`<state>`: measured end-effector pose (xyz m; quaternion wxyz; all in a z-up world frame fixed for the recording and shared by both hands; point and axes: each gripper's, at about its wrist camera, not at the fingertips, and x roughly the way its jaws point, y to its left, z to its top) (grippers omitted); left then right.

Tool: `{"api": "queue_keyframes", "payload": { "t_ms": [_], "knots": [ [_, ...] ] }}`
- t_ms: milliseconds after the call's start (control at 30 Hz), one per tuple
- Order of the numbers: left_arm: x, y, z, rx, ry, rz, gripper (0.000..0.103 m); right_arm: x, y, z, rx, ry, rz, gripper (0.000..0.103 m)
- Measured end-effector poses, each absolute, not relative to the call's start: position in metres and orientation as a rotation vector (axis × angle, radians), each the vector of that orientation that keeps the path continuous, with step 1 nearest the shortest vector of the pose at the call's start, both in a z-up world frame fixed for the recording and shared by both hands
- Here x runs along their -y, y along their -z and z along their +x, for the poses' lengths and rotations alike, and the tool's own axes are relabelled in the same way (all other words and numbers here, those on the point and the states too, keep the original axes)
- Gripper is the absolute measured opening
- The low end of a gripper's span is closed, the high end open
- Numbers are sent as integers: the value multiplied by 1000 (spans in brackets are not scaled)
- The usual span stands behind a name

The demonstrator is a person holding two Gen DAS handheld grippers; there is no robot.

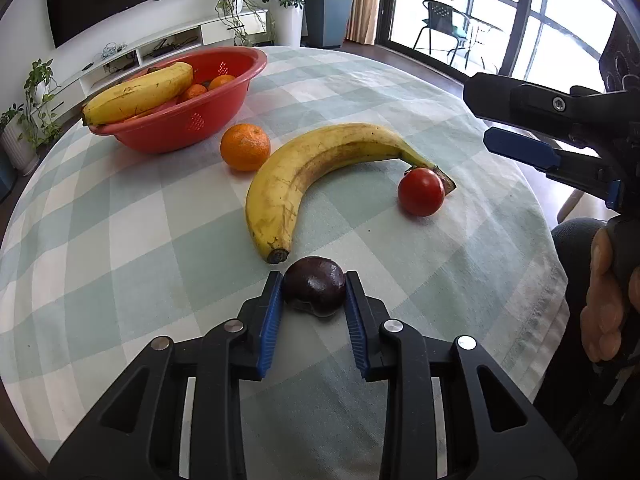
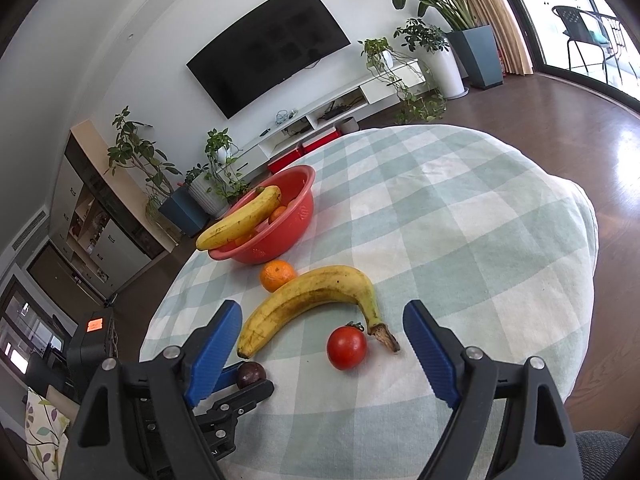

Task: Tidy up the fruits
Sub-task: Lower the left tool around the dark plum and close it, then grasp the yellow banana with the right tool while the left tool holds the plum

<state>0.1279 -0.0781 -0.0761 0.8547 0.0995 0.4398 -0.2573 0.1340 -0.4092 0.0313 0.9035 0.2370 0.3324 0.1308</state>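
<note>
A domestic living room. A flat television (image 2: pixel 268 44) hangs on a white wall above a low white media console (image 2: pixel 340 114) carrying cables and small devices. Potted houseplants (image 2: pixel 430 46) stand along the wall and by the beige curtain (image 2: pixel 490 20). Dark wood flooring (image 2: pixel 560 120) runs to glazed sliding doors, beyond which a metal chair (image 1: pixel 444 26) stands. A checked cloth covers the worktop (image 2: pixel 460 220), which bears a red fruit bowl (image 2: pixel 280 236).
</note>
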Motion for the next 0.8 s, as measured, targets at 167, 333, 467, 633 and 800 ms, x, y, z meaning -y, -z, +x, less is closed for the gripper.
{"api": "queue_keyframes", "payload": {
  "t_ms": [167,333,467,633,800],
  "knots": [
    [66,72,122,-919,539,177,28,410,-31,136,-702,-281,485,85],
    [38,68,112,-916,518,109,28,402,-38,150,-789,-353,398,85],
    [14,69,110,-920,493,60,28,367,-45,176,-941,-444,46,79],
    [-3,70,108,-908,487,19,28,340,-54,201,-972,-580,-292,79],
    [-8,70,105,-894,504,-1,28,310,-42,225,-1052,-679,-562,77]
  ]
}}
